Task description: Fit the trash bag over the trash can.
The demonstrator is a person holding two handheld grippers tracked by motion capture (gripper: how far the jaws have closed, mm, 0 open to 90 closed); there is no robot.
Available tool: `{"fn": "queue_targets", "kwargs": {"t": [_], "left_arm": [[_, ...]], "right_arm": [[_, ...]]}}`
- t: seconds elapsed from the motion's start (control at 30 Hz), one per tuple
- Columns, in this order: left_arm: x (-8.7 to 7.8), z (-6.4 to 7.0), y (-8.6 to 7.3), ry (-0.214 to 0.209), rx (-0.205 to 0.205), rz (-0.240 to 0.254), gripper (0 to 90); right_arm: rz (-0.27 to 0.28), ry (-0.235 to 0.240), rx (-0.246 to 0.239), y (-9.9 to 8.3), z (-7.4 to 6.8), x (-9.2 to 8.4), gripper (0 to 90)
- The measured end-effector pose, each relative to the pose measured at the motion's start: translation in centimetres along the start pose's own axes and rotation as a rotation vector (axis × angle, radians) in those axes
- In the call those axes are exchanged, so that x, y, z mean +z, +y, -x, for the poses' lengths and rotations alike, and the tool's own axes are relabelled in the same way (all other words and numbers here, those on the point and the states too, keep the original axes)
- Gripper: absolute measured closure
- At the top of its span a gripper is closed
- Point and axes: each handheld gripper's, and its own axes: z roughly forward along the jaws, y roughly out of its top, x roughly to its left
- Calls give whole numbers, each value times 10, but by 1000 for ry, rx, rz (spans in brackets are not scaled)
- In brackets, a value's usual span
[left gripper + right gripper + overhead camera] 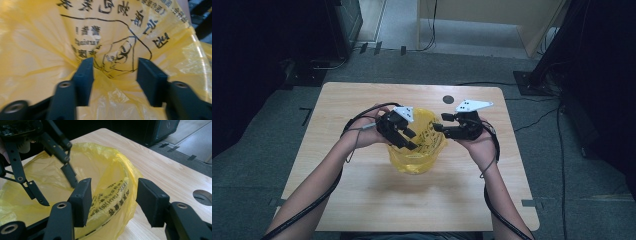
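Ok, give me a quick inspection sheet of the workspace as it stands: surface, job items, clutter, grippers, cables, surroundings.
Surface: light wooden table, round hole near the far edge.
Job's things: yellow plastic bag with black print, mouth open, at the table's middle.
Clutter: nothing seen.
Grippers: left gripper open, reaching into the bag's mouth; right gripper open at the bag's rim.
Cables: one black cable trails along each forearm.
Surroundings: grey floor, dark stands, more cables.
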Motion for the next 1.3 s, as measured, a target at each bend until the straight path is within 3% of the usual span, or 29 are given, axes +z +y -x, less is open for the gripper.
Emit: {"fn": "queue_targets", "kwargs": {"t": [0.1,0.23,0.37,0.43,0.57,0.63,0.73,0.8,0.87,0.97,1.0,1.17,1.3], "left_arm": [[-13,-1,-1,20,-58,109,367],[-40,0,-8,107,-75,195,354],[-58,-2,-20,196,-91,242,326],[-63,-6,-29,226,-129,259,325],[-66,-14,-45,287,-205,264,310],[-63,-17,-51,298,-229,266,299],[-56,-19,-56,310,-248,263,289],[-52,-19,-58,313,-249,255,288],[-48,-18,-58,310,-246,243,285],[-44,-16,-56,308,-231,229,275],[-42,-15,-56,306,-230,228,275],[-36,-14,-55,284,-233,223,275],[-33,-12,-53,260,-228,209,277]], "right_arm": [[11,3,-9,4,-3,-2,511],[15,24,-38,14,-11,2,559],[-29,65,-90,24,-22,22,509],[-53,74,-116,26,-27,36,510],[-161,122,-154,25,-35,58,540],[-223,129,-203,24,-38,67,489],[-324,96,-272,23,-43,78,353],[-399,51,-292,21,-46,84,272],[-467,38,-311,19,-49,89,197],[-568,28,-366,13,-55,97,210],[-584,28,-376,12,-55,97,220],[-613,0,-314,12,-54,97,260],[-589,-78,-296,12,-57,96,343]]}}
